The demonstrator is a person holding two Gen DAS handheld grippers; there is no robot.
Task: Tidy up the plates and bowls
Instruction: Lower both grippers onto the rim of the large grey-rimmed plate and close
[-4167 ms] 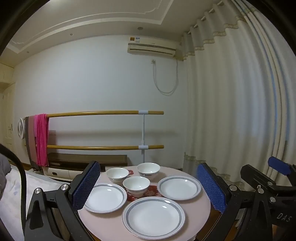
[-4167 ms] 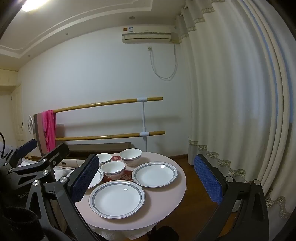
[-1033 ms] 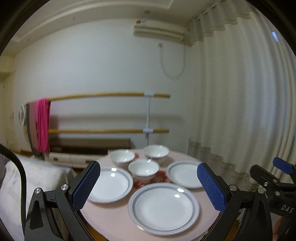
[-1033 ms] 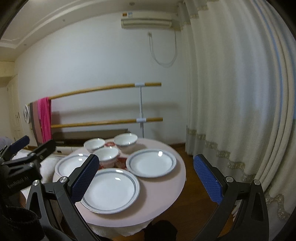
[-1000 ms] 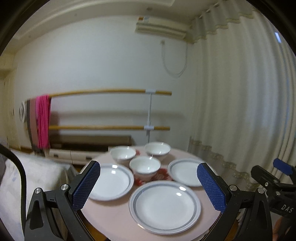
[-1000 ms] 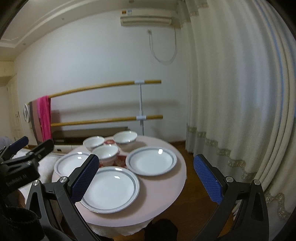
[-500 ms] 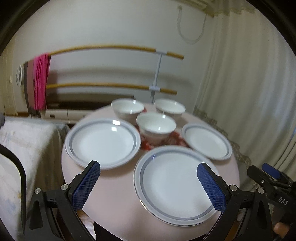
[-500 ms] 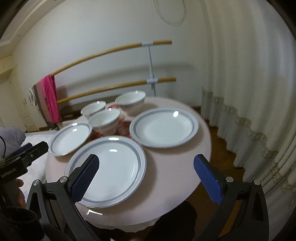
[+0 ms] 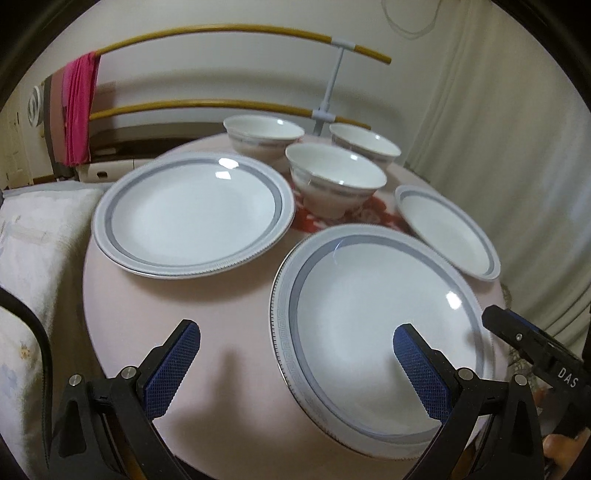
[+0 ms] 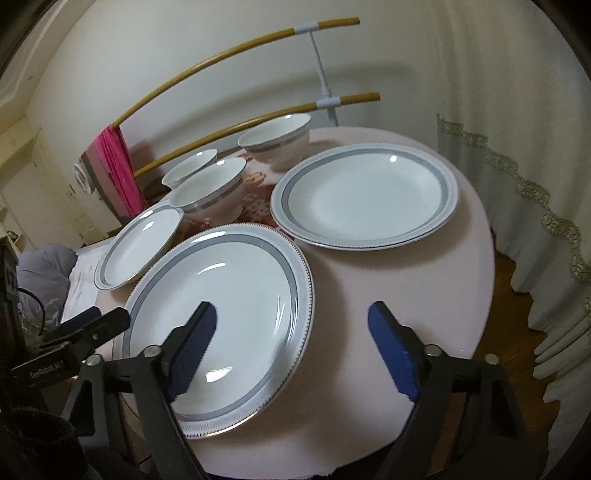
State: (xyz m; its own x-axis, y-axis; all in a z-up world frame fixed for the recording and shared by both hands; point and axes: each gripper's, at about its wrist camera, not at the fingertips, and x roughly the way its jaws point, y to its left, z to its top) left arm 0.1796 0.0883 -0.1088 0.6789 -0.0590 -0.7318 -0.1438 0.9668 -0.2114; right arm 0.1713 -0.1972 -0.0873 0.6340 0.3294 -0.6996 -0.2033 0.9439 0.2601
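Three white plates with grey bands and three white bowls sit on a round pink table [image 9: 207, 332]. The near plate [image 9: 376, 325] also shows in the right wrist view [image 10: 221, 306]. The left plate [image 9: 192, 210] and the right plate [image 10: 365, 194] lie beside it. The middle bowl [image 9: 336, 181] stands behind them, with two more bowls [image 9: 264, 133] [image 9: 365, 142] at the back. My left gripper [image 9: 295, 363] is open and empty over the table's front, its right finger above the near plate. My right gripper [image 10: 291, 341] is open and empty, astride the near plate's right rim.
A red patterned mat [image 9: 373, 218] lies under the middle bowl. A wooden double rail [image 9: 221, 33] with a pink cloth [image 9: 77, 107] stands behind the table. Cream curtains [image 10: 517, 110] hang at the right. A white padded surface [image 9: 33, 236] lies left of the table.
Both grippers have dropped and moved forward toward the table, so the plates and bowls loom much larger. Both stay open. No dish has moved.
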